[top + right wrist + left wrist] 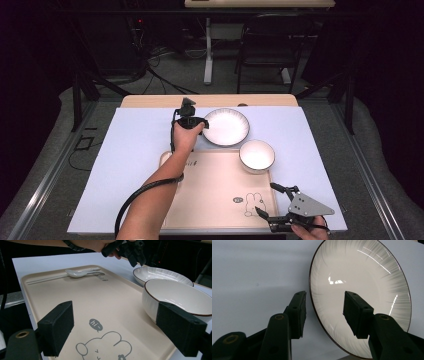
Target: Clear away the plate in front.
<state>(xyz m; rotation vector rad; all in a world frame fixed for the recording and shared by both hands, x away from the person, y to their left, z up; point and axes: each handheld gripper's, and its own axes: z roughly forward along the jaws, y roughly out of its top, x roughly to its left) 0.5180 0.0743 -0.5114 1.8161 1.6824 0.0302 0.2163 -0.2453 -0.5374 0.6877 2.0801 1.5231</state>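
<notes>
Fingers [298, 312] of the left gripper [324, 312] stand apart astride the plate's [362, 277] rim.

Bright overhead light on the table [125, 150], dark surroundings (glare streaks across the plate [362, 277]).

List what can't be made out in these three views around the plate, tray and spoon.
- High view: the spoon and chopsticks on the tray lie under the person's forearm.
- Left gripper view: the plate has its lower rim cut by the right finger and the frame's edge.
- Right gripper view: the bowl is partly covered by the right finger.
</notes>
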